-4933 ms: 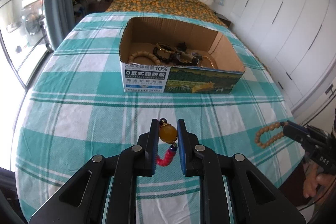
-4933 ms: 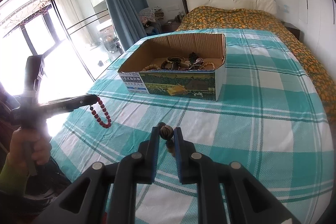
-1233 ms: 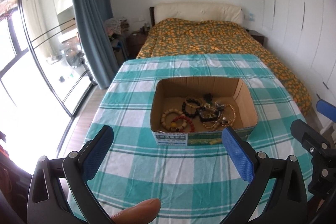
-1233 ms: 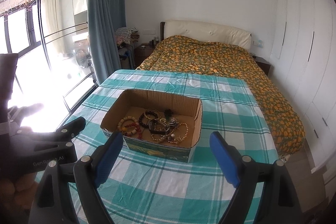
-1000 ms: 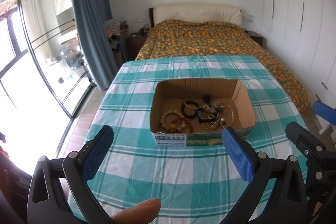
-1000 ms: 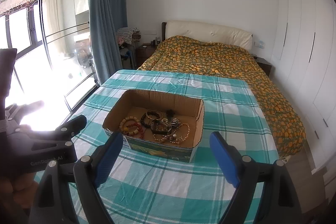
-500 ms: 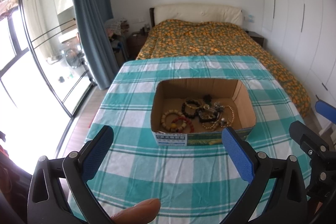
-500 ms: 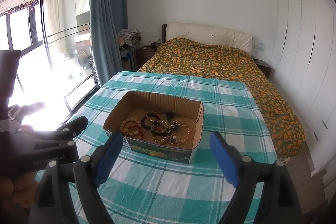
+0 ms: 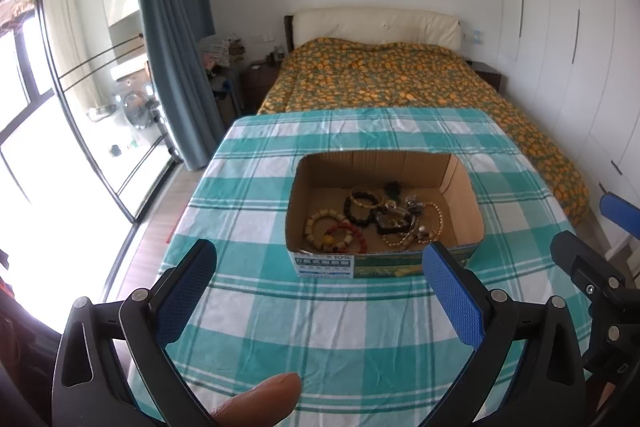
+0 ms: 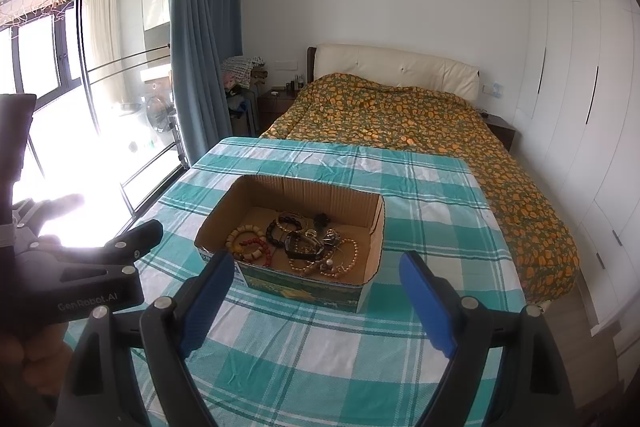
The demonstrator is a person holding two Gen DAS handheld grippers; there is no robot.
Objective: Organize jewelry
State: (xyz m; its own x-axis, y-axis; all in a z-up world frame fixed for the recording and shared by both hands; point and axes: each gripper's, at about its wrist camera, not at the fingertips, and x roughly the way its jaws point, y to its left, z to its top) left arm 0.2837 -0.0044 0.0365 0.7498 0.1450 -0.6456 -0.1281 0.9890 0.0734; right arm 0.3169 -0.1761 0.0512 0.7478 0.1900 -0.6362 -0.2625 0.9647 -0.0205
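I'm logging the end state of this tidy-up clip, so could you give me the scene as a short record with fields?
surface: table under a teal checked tablecloth
container: open cardboard box on the cloth
contents: red bead bracelet, pale wooden bead bracelet, dark bead bracelet, more tangled jewelry beside them
loose jewelry on cloth: none visible
left gripper: open, holding nothing
right gripper: open, holding nothing
background: bed with orange-patterned cover

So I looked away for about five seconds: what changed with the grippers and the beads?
Both the left gripper and right gripper let go of their bracelets, opened wide and pulled back higher. The red bracelet now lies in the cardboard box, which stayed put.
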